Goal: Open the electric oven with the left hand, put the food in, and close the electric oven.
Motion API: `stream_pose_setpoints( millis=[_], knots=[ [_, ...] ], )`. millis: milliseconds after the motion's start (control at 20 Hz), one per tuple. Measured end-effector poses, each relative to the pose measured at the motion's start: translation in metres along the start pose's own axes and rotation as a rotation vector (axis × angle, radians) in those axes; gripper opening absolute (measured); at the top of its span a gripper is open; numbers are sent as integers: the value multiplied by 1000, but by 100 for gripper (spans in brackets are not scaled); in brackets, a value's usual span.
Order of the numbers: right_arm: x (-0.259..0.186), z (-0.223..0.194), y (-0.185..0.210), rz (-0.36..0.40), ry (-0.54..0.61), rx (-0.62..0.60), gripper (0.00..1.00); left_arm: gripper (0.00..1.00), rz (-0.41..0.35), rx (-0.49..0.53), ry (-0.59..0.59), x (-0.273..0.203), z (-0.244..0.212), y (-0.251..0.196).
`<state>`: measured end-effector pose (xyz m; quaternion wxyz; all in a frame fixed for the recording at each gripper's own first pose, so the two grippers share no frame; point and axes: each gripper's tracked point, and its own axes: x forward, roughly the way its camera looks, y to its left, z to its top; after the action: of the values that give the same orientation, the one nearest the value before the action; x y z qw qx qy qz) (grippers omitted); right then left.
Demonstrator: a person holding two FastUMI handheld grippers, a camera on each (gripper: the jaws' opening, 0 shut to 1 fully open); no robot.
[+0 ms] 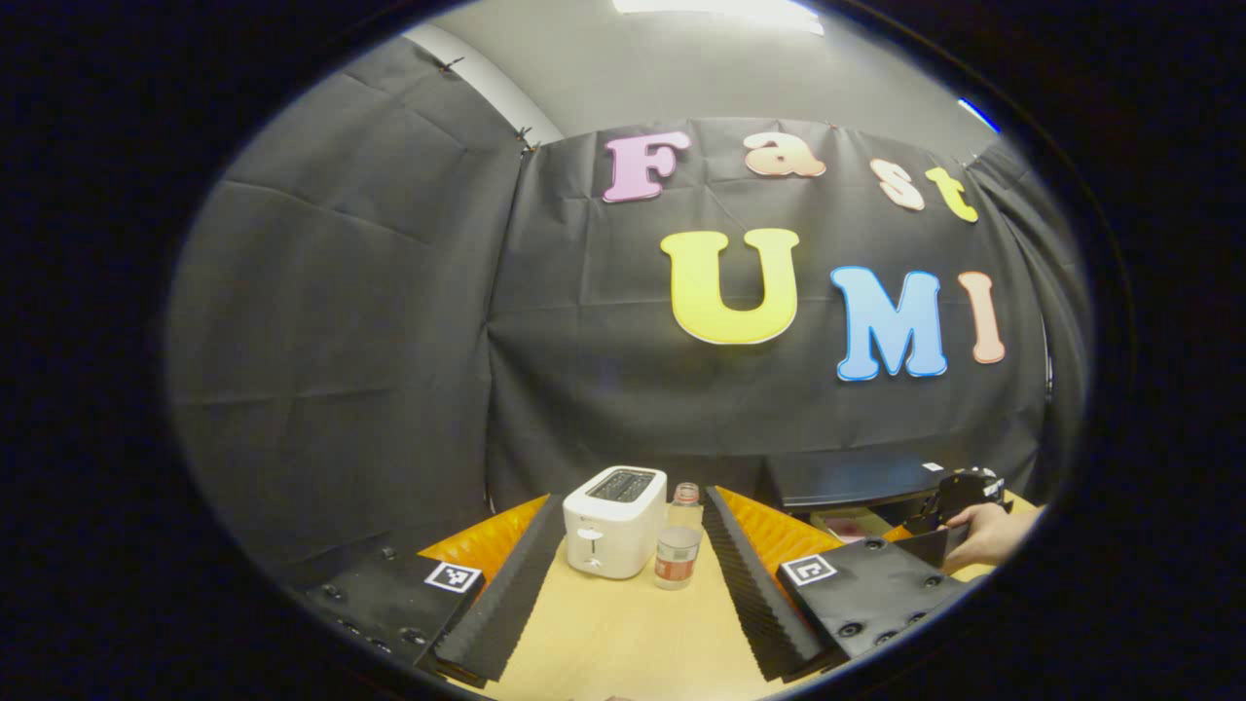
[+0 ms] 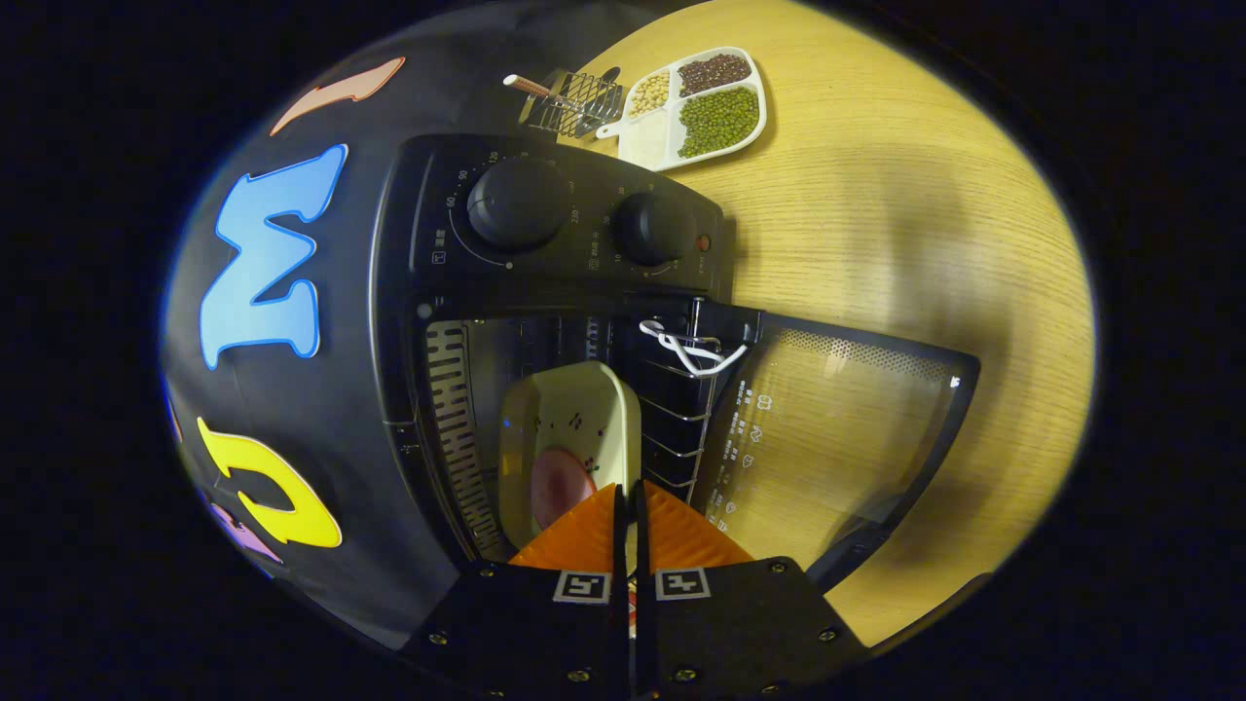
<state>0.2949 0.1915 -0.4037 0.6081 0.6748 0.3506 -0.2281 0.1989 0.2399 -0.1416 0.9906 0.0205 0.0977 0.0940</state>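
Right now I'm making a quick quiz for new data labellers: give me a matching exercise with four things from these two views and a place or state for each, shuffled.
Things:
1. oven door
2. dish of food
3. toaster
4. divided tray of beans

Places or states:
A. on the table past the oven's knob end
B. swung open
C. gripped at its rim by the right gripper, partly inside the oven
D. standing between the left gripper's spread fingers, farther off

Pairs: 1-B, 2-C, 3-D, 4-A
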Motion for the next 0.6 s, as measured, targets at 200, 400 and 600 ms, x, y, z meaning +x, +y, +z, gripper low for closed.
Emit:
stream_pose_setpoints(
  millis=[200,400,600],
  knots=[
    [9,-10,9,25,36,25,3,100,15,11,7,-5,0,4],
    [-7,-18,32,161,89,12,27,100,3,15,13,-9,-3,-11],
    [-38,-21,35,222,130,-160,90,96,-41,10,9,-13,-3,-43]
  ],
)
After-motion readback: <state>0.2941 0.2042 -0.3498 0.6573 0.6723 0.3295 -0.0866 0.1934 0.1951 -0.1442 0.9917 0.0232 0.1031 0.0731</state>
